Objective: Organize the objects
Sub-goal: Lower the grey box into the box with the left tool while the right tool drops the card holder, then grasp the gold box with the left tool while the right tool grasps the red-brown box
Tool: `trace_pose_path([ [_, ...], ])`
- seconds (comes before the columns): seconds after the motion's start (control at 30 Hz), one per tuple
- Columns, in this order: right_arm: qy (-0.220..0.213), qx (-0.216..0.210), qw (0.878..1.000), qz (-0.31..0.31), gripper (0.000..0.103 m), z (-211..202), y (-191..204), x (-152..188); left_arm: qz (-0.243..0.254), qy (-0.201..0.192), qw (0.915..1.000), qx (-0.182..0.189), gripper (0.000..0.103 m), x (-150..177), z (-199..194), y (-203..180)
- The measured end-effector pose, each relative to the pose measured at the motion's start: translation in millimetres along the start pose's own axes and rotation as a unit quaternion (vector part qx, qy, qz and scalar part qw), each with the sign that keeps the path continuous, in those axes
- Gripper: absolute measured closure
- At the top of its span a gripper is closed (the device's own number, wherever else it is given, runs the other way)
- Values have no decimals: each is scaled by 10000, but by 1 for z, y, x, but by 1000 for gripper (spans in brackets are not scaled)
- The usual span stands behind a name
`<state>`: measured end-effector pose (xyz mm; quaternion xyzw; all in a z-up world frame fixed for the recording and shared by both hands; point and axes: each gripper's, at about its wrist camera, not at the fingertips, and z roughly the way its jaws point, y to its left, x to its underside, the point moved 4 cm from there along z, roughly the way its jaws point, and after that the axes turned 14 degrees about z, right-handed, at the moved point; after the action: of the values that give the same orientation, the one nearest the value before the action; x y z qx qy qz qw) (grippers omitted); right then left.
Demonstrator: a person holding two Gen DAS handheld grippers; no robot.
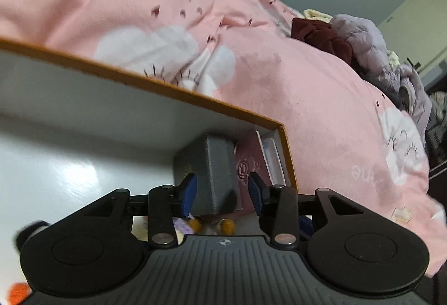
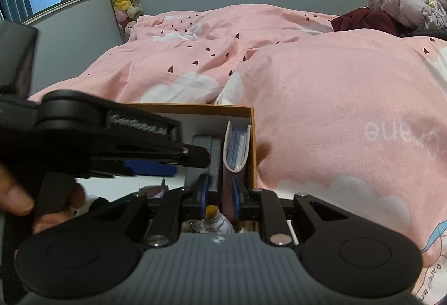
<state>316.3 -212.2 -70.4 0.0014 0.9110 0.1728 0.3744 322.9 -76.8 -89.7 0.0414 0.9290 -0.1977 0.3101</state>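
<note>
The left gripper (image 1: pixel 223 194), a black two-finger claw with blue pads, has its jaws spread wide. The grey rectangular block (image 1: pixel 208 173) stands between them, its left face against or just beside the left pad (image 1: pixel 187 194), while the right pad stands clear of it. So the claw is apart, not clamped.

The right gripper (image 2: pixel 218 197) has its jaws narrower, set either side of the mauve-pink booklet with white inner pages (image 2: pixel 236 147). Whether the pads actually press the cover I cannot tell (the lower edge of the booklet is hidden behind the fingers).

Both things sit inside the orange-rimmed cardboard box with a white interior (image 1: pixel 156 87), in its far right corner. The grey block stands upright, long axis vertical, and the booklet stands on edge just beside it, between the block and the box's right wall, with its long axis running away from the camera toward the far wall. Its embossed cover (image 1: pixel 247 168) faces the block.

Small plush and yellow items (image 2: pixel 213 217) lie on the box floor nearer the camera, blurred. Behind the box spreads a pink duvet with white clouds and dark hearts (image 2: pixel 321 75).
</note>
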Motion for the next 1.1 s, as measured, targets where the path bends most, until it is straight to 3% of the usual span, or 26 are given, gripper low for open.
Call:
trace_pose_path([
  [0.27, -163, -52, 9998, -92, 78, -31, 15, 2, 821, -557, 9940, -457, 58, 16, -63, -22],
  [0.47, -286, -163, 9994, -82, 70, -68, 27, 17, 1565, -932, 9792, -890, 57, 41, -119, -36],
  [0.6, -339, -260, 9991, -59, 69, -92, 33, 34, 1701, -1046, 9736, -1105, 55, 58, -150, -31],
  [0.77, -281, -233, 9993, 13, 68, -113, 35, 62, 1393, -934, 9790, -1160, 55, 85, -179, -13],
  [0.97, 257, -302, 9989, 263, 66, -119, 33, 106, 1079, -611, 9874, -981, 50, 123, -188, -3],
  [1.1, 503, -229, 9984, 114, 54, -120, 36, 133, 1279, -416, 9878, -792, 48, 153, -181, -7],
])
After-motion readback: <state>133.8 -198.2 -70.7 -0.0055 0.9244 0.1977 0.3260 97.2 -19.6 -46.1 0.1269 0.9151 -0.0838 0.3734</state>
